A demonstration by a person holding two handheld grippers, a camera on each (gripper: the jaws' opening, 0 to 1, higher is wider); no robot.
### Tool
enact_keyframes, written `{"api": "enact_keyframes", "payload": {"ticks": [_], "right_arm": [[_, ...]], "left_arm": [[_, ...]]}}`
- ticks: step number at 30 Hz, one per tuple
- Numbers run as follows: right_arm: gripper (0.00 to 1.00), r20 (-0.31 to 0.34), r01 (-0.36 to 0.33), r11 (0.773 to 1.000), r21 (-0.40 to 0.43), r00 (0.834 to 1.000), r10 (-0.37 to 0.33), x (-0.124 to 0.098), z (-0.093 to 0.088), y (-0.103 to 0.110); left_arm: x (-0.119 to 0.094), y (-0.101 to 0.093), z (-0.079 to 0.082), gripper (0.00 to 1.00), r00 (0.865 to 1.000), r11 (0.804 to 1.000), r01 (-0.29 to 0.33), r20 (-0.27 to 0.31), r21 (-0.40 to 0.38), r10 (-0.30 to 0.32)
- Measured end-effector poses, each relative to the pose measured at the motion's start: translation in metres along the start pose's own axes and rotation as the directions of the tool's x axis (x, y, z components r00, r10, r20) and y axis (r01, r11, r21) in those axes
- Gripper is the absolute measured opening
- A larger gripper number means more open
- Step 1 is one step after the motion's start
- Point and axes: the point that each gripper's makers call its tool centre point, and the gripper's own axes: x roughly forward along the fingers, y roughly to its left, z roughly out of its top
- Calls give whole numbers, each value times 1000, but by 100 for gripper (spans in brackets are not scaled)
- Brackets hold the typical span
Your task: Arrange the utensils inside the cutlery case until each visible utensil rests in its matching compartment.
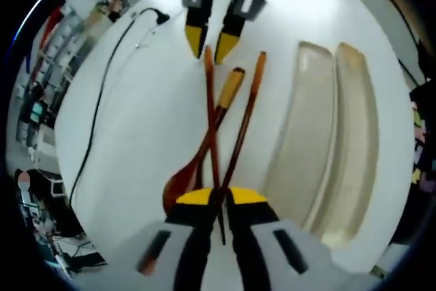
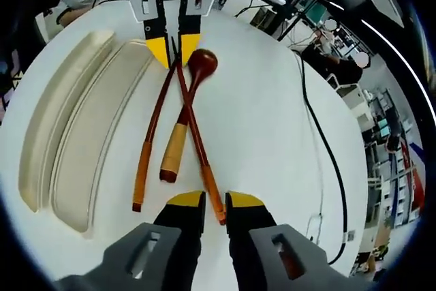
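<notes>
Chopstick [image 2: 193,120] between tongs [image 2: 215,208] (both ends)

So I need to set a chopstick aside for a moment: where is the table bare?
Free: the white table between the wooden spoon and the black cable. Crowded: the crossed chopsticks and spoon between both grippers, with the cutlery case close beside them.

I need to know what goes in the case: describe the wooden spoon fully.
The wooden spoon lies flat on the white table, outside the cream cutlery case. It has a glossy reddish-brown bowl and neck and a lighter tan handle grip. The two chopsticks cross over its neck.
</notes>
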Motion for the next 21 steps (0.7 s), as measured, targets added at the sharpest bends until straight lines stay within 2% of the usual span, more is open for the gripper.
{"api": "enact_keyframes", "payload": {"ticks": [2, 5, 8, 16, 21], "right_arm": [[6, -1, -13, 1000, 0, 1000, 13, 0, 0, 2], [6, -4, -10, 1000, -25, 1000, 10, 0, 0, 3], [5, 6, -17, 1000, -24, 1000, 18, -2, 0, 6], [5, -6, 17, 998, -54, 1000, -17, -7, -6, 2], [5, 11, 31, 998, -46, 999, -30, -14, -4, 1]], "left_arm": [[0, 1, 0, 5, 1000, 1000, 2, 2, -15, -2], [1, 2, 0, 5, 1000, 999, 15, 2, -49, -15], [1, 3, 0, 5, 1000, 999, 11, 10, -50, -10], [-2, 2, 9, 4, 999, 998, 9, 40, -64, -6], [-4, 3, 10, 3, 999, 997, 8, 40, -76, -5]]}}
